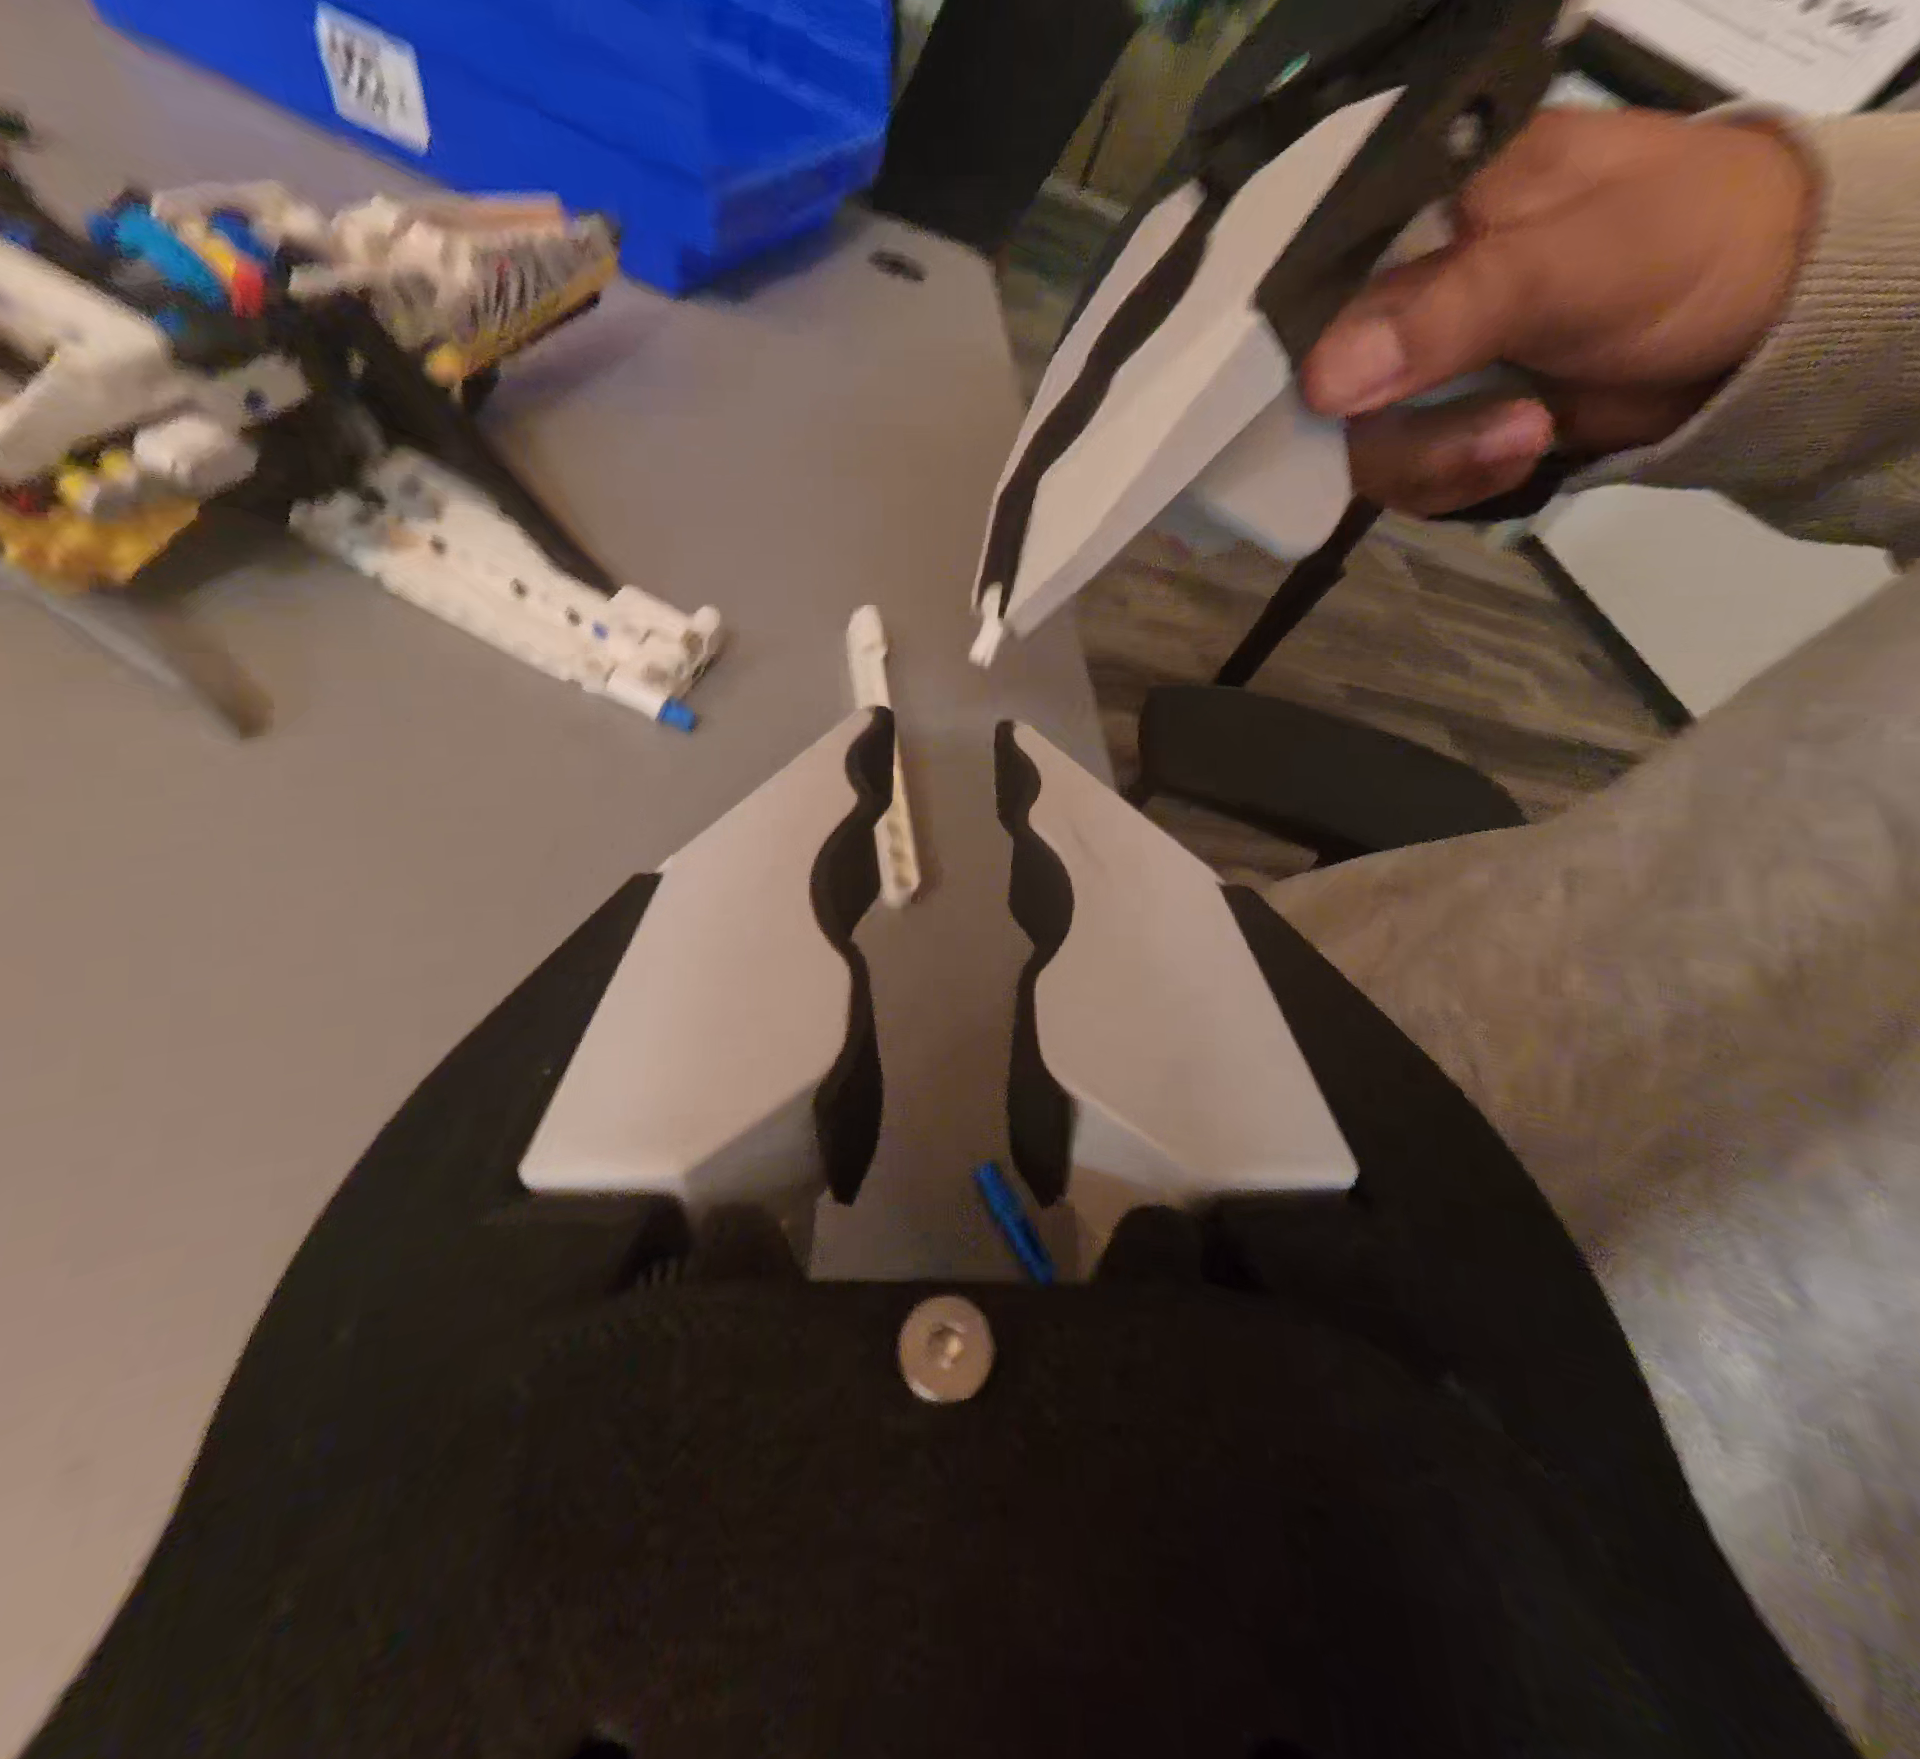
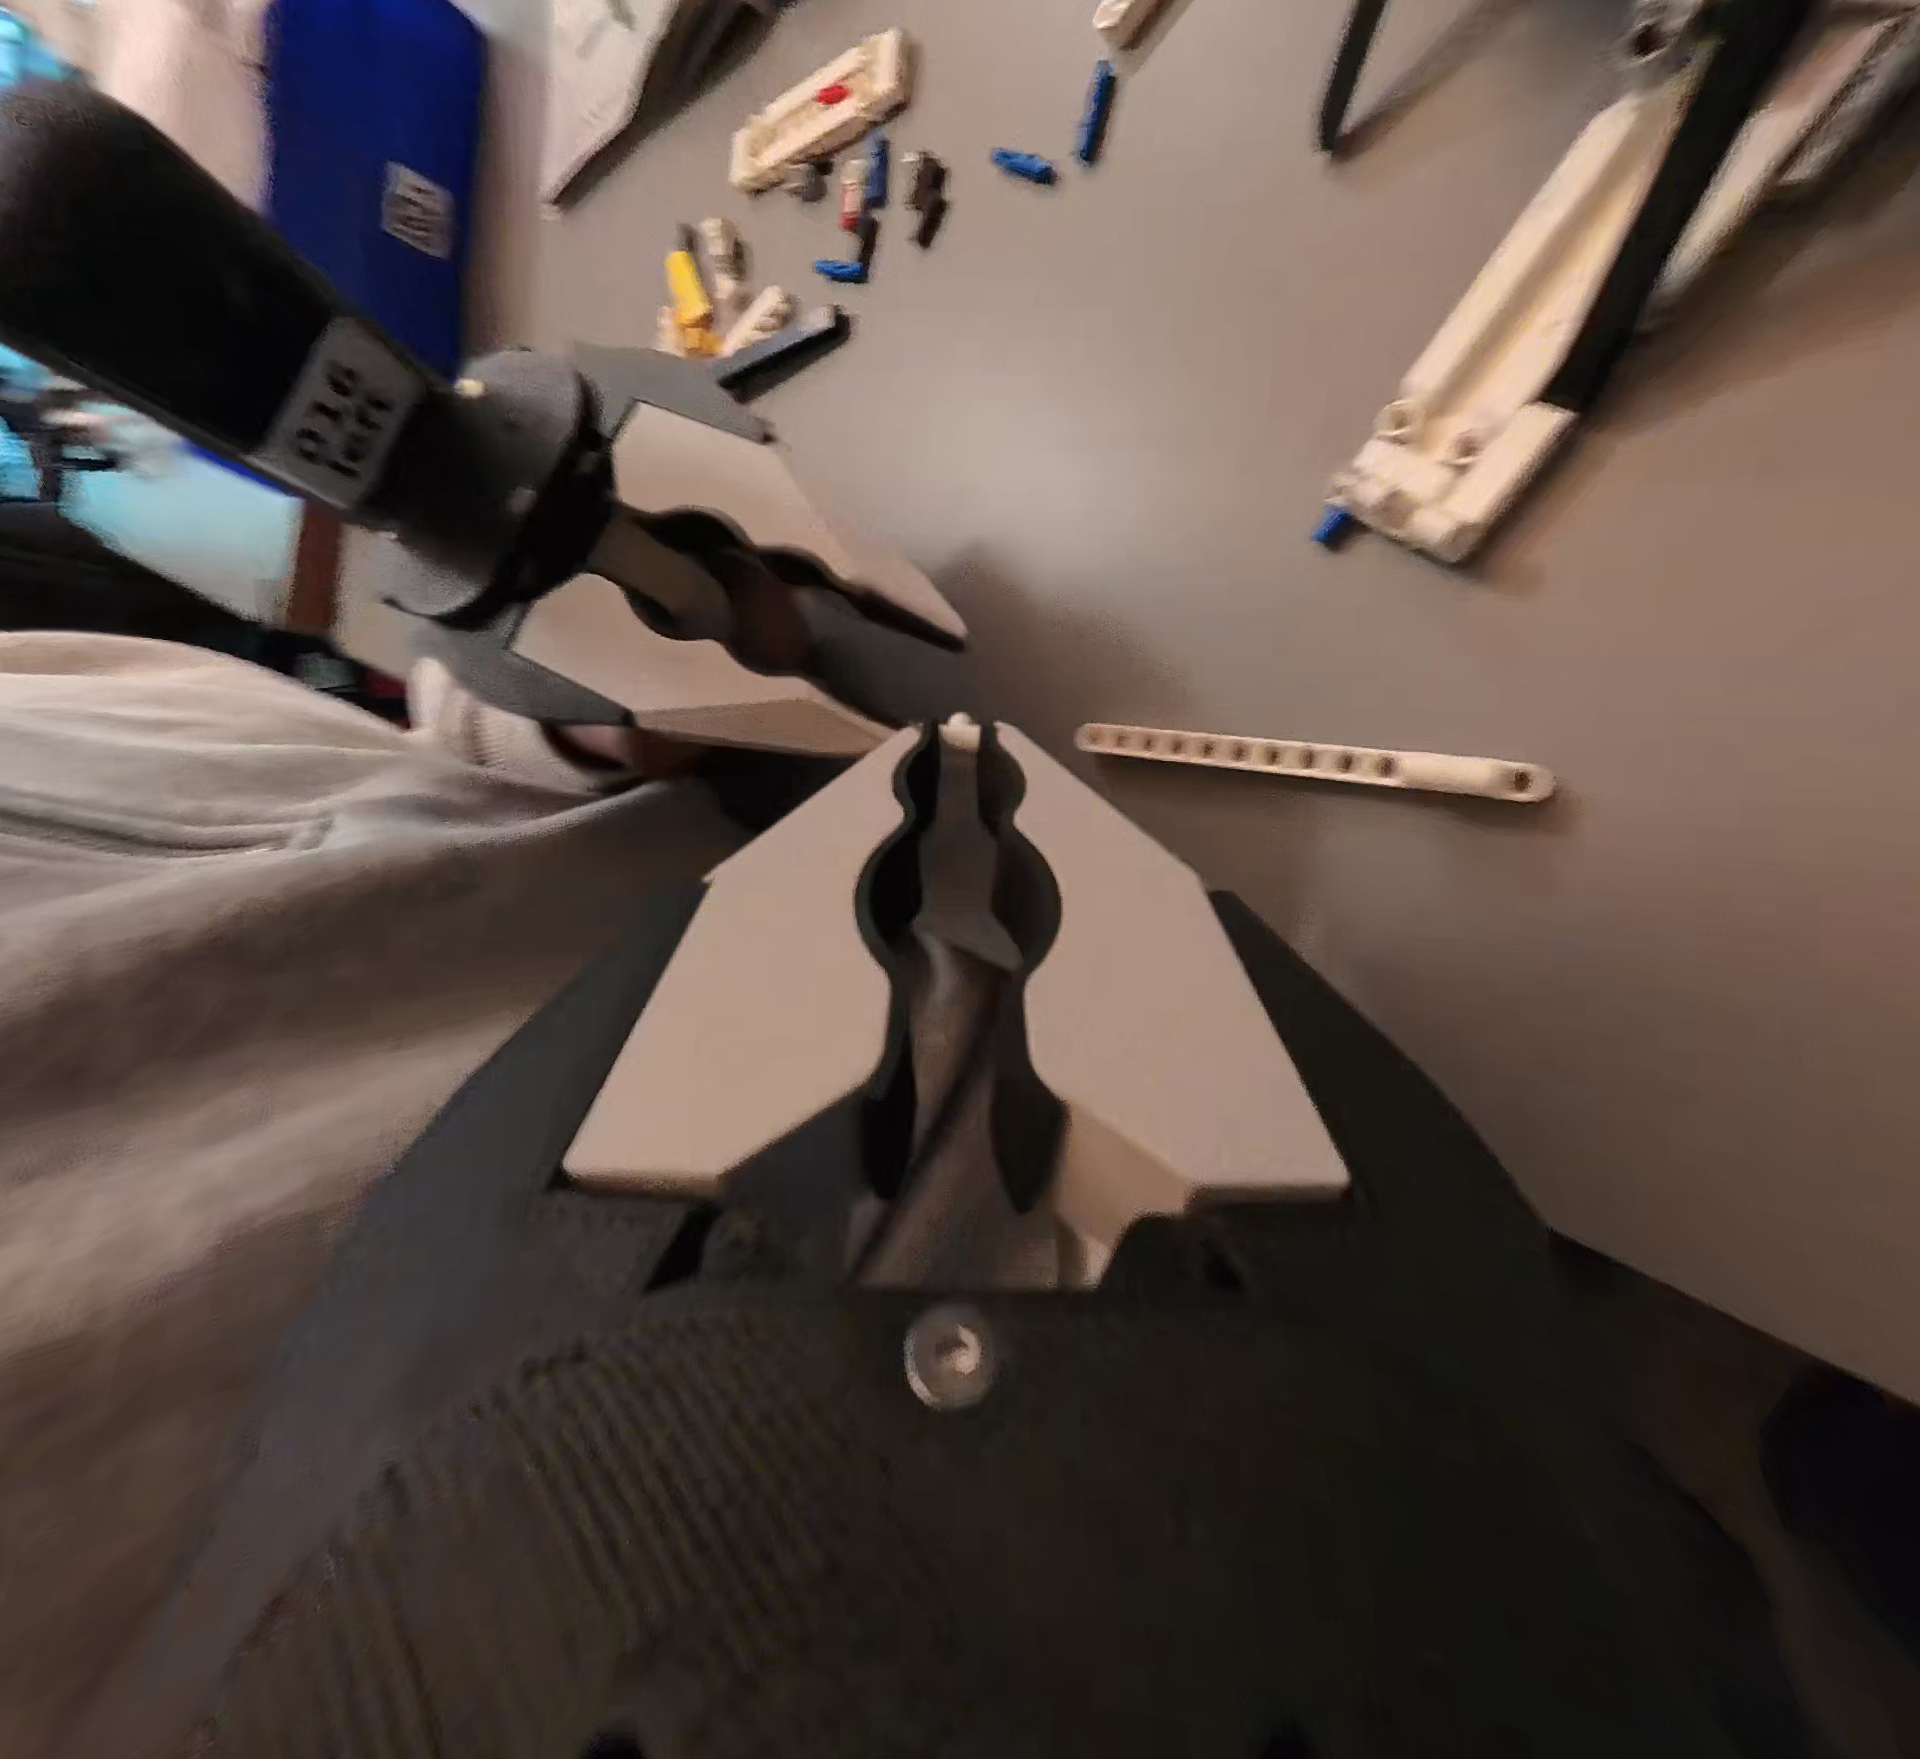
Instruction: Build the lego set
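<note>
My left gripper point(image 1: 943, 738) hangs with its jaws parted over the smooth grey table point(image 1: 416, 930), wavy black pads lining pale wedge fingers. The long white holed beam point(image 2: 1314, 762) lies flat below, just by my left finger. My right gripper point(image 2: 961, 735) pinches a small white pin point(image 1: 985, 641) at its very tips. The blocky white, black and yellow lego model point(image 1: 312, 421) sits off left, before a glossy blue bin point(image 1: 540, 47). A ribbed blue pin point(image 1: 1013, 1226) lies near.
</note>
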Available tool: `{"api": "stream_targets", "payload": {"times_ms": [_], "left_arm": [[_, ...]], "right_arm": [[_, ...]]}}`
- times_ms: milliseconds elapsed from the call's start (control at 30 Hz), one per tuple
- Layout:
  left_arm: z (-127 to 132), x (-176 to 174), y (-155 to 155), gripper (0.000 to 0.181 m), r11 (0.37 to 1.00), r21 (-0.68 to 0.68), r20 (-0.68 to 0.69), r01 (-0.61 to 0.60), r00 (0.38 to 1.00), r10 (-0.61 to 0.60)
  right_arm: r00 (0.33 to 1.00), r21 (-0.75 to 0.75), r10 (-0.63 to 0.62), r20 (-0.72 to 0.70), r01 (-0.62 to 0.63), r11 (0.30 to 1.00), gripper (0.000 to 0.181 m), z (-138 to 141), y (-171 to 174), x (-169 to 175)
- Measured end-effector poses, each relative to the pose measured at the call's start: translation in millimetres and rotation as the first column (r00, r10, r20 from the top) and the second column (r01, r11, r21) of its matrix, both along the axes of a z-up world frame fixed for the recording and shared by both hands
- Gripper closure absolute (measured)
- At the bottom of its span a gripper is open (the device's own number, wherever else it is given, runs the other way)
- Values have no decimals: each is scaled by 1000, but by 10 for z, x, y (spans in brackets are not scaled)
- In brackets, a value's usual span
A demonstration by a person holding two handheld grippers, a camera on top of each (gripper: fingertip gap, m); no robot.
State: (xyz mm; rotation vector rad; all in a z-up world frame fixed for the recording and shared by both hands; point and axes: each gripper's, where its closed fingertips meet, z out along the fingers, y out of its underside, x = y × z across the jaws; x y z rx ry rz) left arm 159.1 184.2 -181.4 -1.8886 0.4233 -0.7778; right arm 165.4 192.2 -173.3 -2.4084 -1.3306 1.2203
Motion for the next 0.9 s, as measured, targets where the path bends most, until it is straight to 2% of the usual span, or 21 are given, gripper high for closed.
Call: {"api": "stream_targets", "payload": {"times_ms": [100,233,267,400,533,900], "left_arm": [[-262,-50,25,162,982,-182,-33,-45,999,40],[-508,72,-7,147,934,-357,-36,21,999,-36],[-543,115,-32,151,926,-375,-48,41,997,-63],[-618,143,-41,173,919,-394,-108,33,991,-81],[-600,142,-18,174,910,-413,-47,42,997,-68],[-575,217,-31,167,915,-398,-44,69,995,-94]], "right_arm": [[985,219,16,174,-54,974,176,-176,150,104],[948,296,86,305,-181,938,175,-387,33,61],[944,311,88,319,-192,931,175,-417,36,43],[932,295,84,352,-196,935,175,-495,27,9],[915,285,98,391,-222,933,175,-550,12,13],[906,271,93,414,-220,937,175,-599,23,71]]}}
